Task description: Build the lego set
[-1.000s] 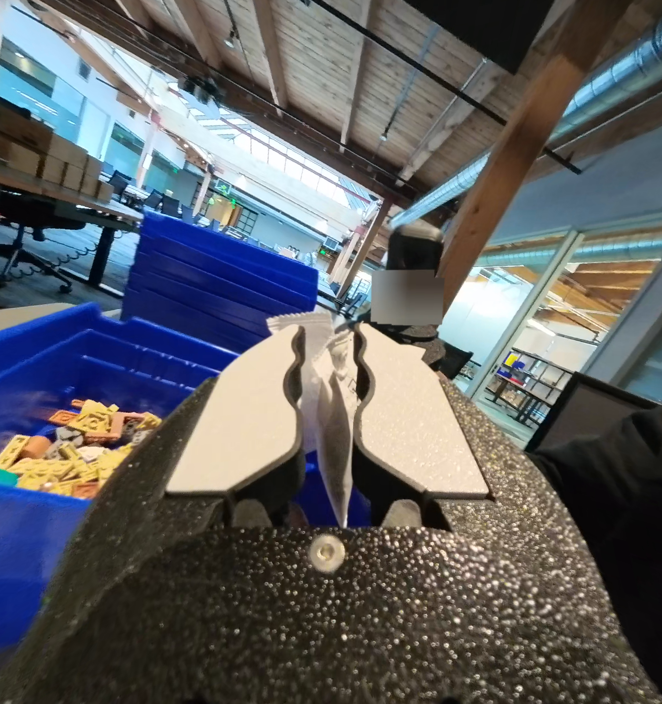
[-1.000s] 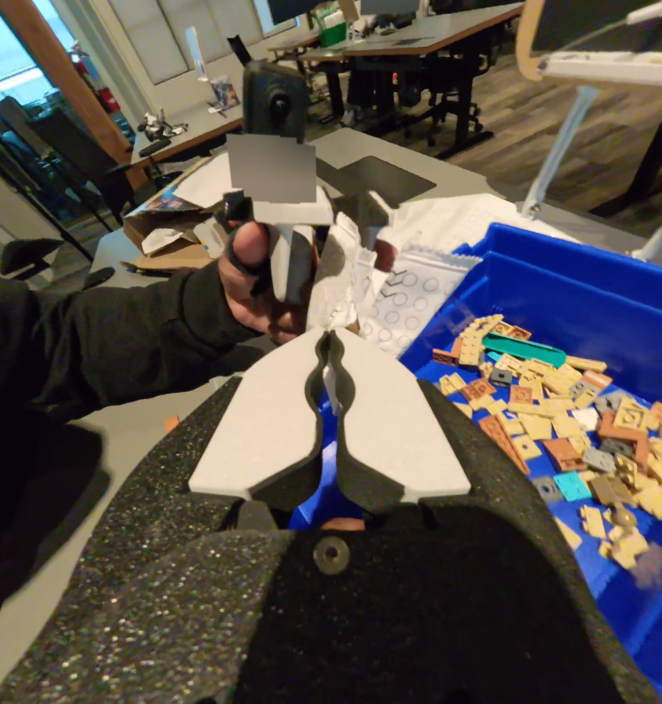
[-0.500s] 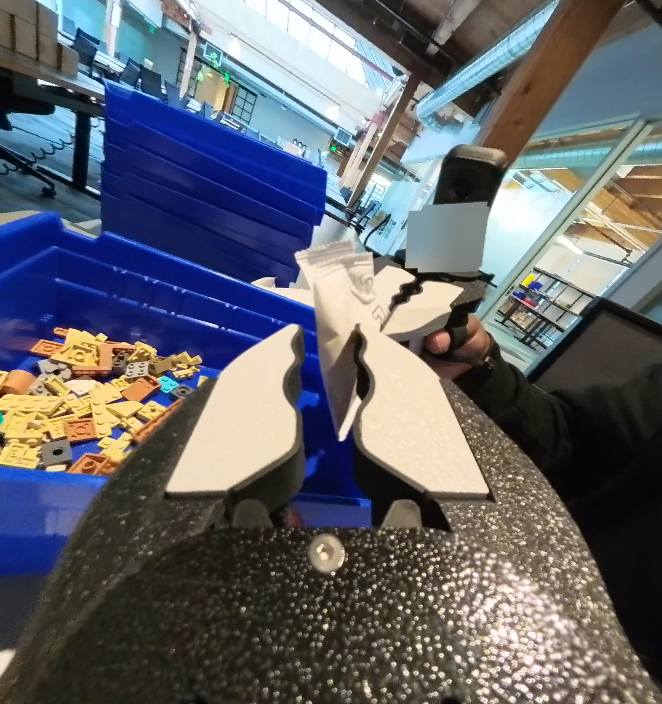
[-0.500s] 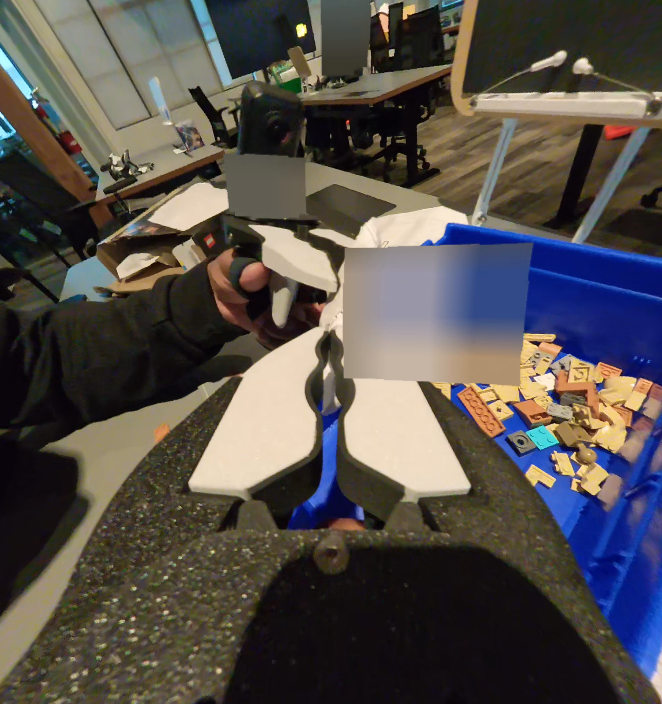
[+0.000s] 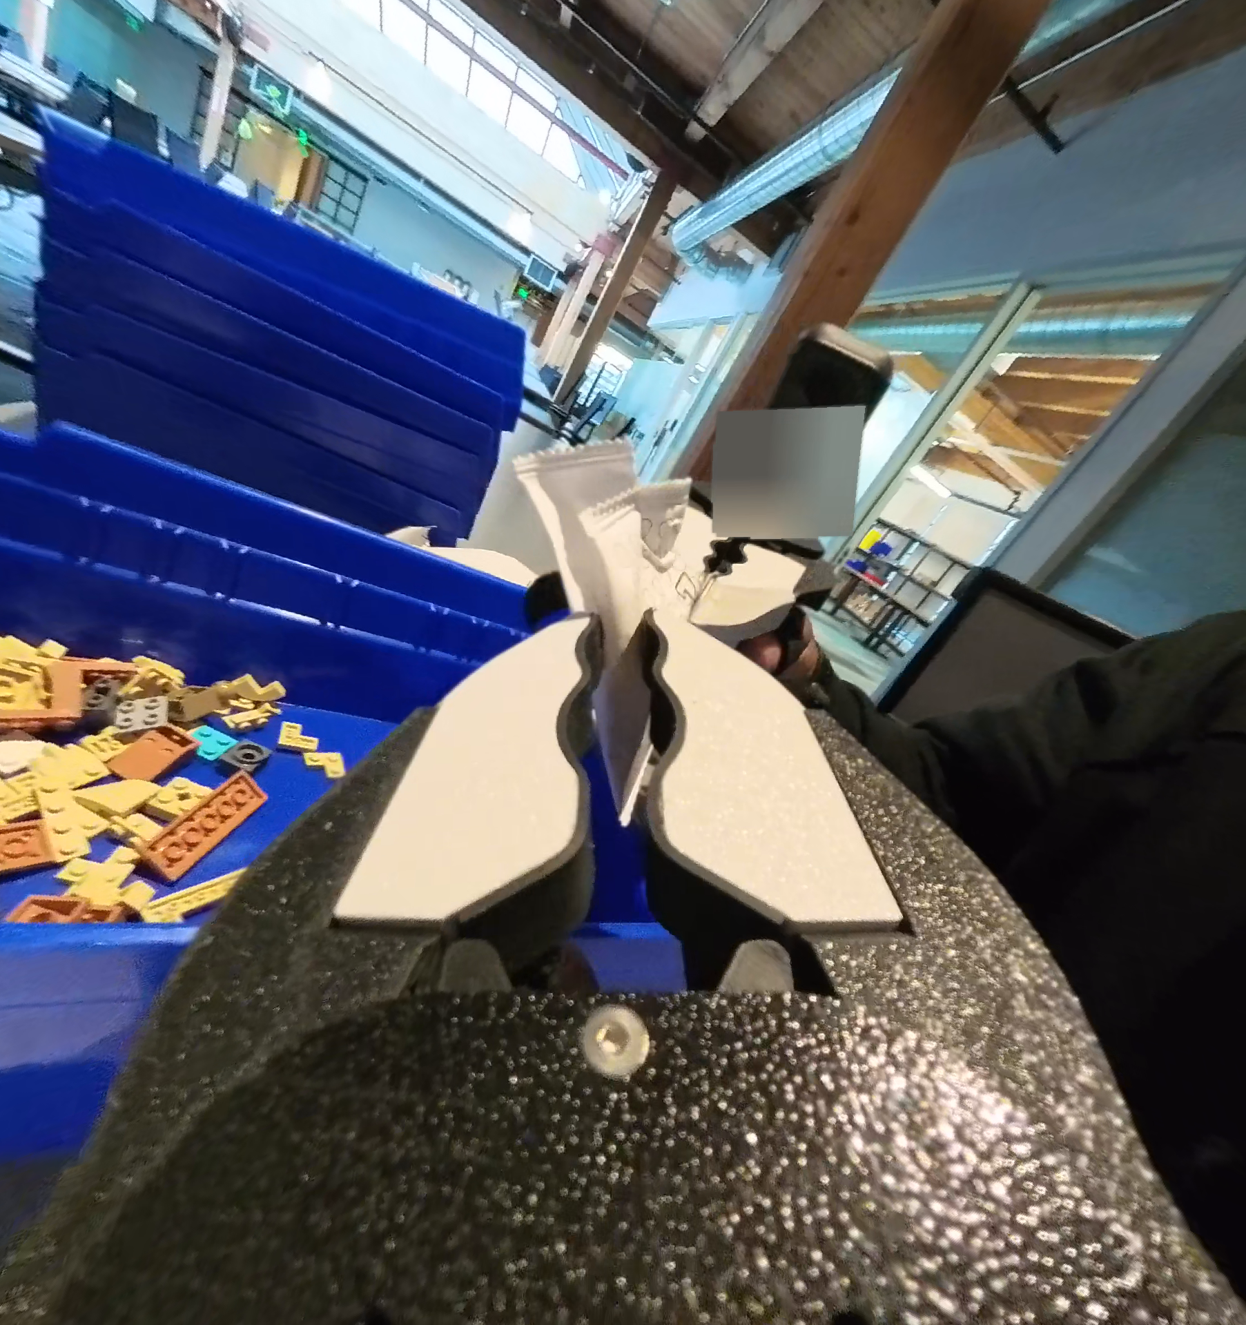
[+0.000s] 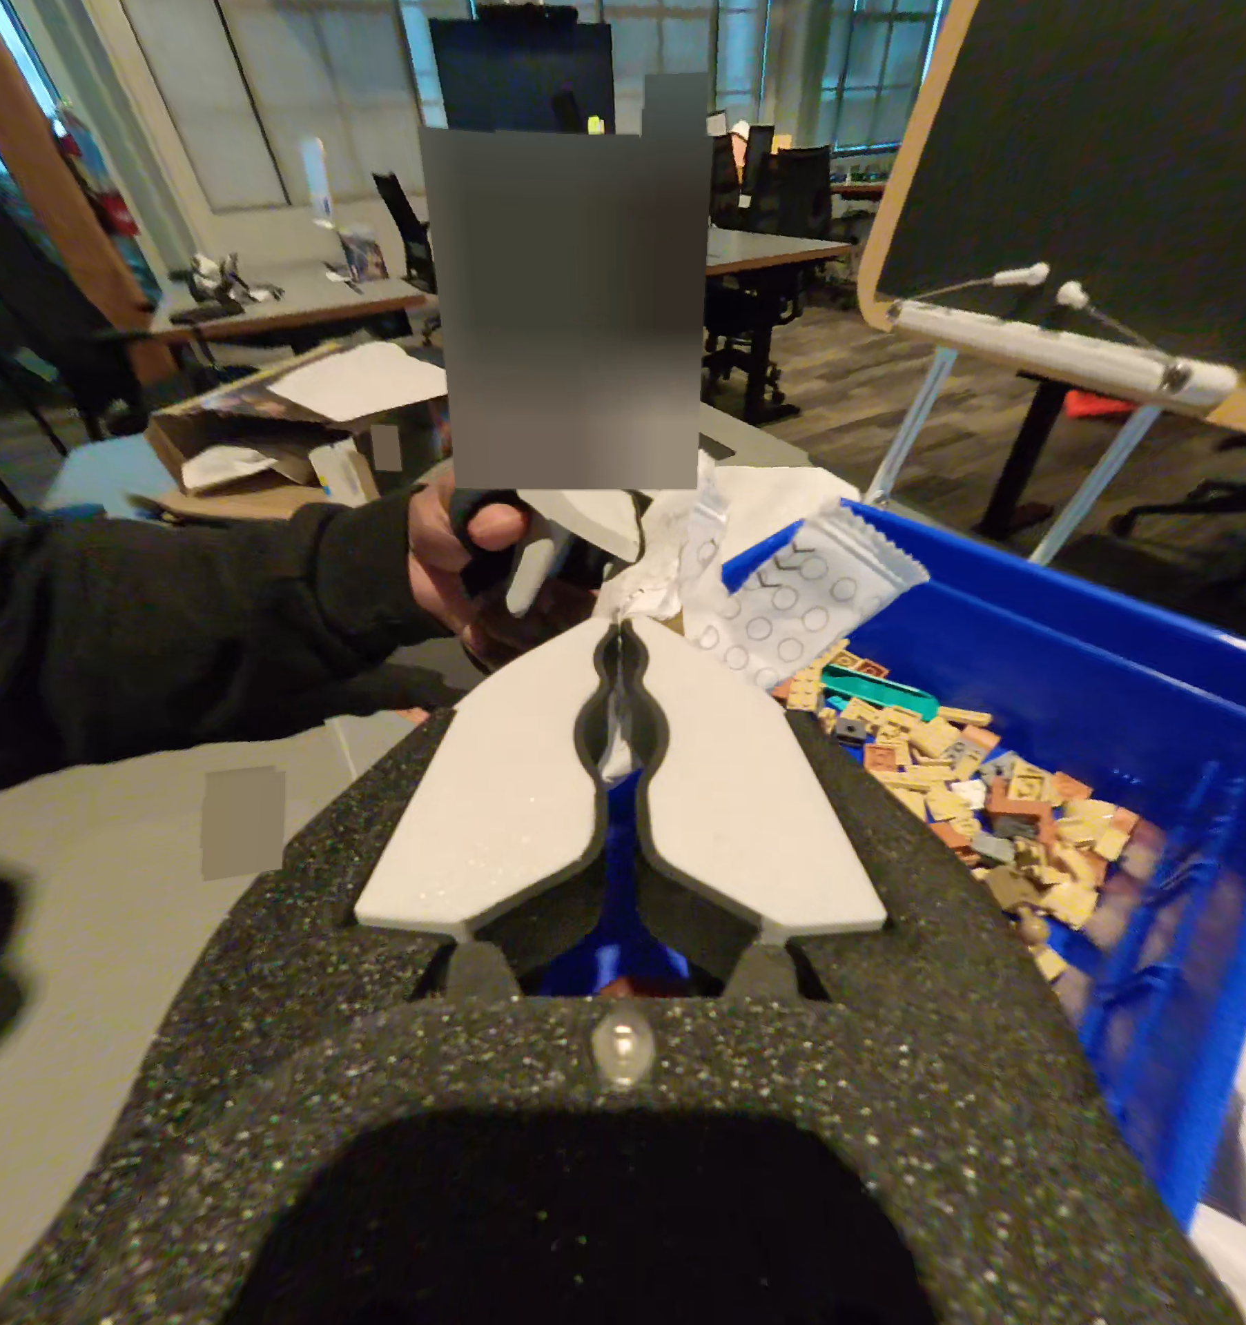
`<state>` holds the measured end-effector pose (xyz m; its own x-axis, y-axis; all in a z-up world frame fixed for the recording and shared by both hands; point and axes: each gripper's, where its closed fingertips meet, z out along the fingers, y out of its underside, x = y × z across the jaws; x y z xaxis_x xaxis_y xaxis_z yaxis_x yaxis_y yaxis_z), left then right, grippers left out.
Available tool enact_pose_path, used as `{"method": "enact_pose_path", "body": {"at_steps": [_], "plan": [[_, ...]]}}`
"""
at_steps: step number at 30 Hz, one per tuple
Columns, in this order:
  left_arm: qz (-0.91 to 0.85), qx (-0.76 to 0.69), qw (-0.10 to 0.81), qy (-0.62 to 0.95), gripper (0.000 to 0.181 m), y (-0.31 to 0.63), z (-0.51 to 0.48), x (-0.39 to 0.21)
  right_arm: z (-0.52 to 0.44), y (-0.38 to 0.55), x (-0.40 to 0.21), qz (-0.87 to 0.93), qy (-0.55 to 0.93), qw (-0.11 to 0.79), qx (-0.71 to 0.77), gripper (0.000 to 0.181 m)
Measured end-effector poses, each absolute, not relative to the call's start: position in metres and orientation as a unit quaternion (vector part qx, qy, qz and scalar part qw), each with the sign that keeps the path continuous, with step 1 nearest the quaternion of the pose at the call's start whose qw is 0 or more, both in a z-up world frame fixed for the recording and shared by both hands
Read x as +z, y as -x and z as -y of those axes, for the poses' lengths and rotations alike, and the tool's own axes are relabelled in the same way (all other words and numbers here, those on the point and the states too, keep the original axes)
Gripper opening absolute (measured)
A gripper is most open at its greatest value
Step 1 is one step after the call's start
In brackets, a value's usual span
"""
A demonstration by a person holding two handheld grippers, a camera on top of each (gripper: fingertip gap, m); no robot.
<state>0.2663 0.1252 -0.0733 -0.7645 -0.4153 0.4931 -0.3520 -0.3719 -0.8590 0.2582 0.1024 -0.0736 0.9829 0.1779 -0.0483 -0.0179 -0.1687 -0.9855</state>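
Note:
A white paper bag (image 5: 584, 516) printed with circles is held between both grippers above the corner of a blue bin (image 5: 247, 595). My left gripper (image 5: 620, 631) is shut on the bag's lower part. My right gripper (image 6: 620, 631) is shut on a crumpled edge of the bag (image 6: 792, 602), which hangs to the right over the bin's wall (image 6: 1036, 645). The right gripper also shows in the left wrist view (image 5: 742, 595), just behind the bag. Loose tan, brown, grey and teal lego pieces (image 5: 103, 760) lie in the bin, and they also show in the right wrist view (image 6: 964, 774).
A stack of blue bins (image 5: 247, 323) stands behind the open bin. A hand in a black sleeve (image 6: 462, 552) holds the left gripper. An open cardboard box with paper (image 6: 261, 444) lies on the grey table beyond. A dark board on a stand (image 6: 1071, 179) is at the right. Both grippers' tips are close together, under 4 cm apart.
Both views have tilted down toward the bin. My left gripper's jaws loosened half a second ago and now pinch the bag more tightly. The bag has swung out over the bin.

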Motion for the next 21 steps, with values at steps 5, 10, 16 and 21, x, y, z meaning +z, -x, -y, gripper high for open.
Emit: {"method": "enact_pose_path", "body": {"at_steps": [5, 10, 16, 21], "plan": [[-0.551, -0.764, -0.013, 0.336, 0.009, -0.262, -0.123, -0.073, -0.099, -0.253, -0.066, 0.064, 0.747, 0.655, 0.092, 0.0], [-0.57, -0.761, 0.0, 0.311, 0.009, -0.256, -0.121, -0.074, -0.098, -0.246, -0.066, 0.042, 0.735, 0.654, 0.174, 0.001], [-0.595, -0.746, 0.022, 0.299, 0.008, -0.254, -0.121, -0.079, -0.101, -0.243, -0.072, 0.046, 0.748, 0.643, 0.161, 0.002], [-0.591, -0.741, 0.037, 0.315, 0.008, -0.26, -0.122, -0.081, -0.107, -0.243, -0.083, 0.081, 0.782, 0.615, 0.056, 0.012]]}}
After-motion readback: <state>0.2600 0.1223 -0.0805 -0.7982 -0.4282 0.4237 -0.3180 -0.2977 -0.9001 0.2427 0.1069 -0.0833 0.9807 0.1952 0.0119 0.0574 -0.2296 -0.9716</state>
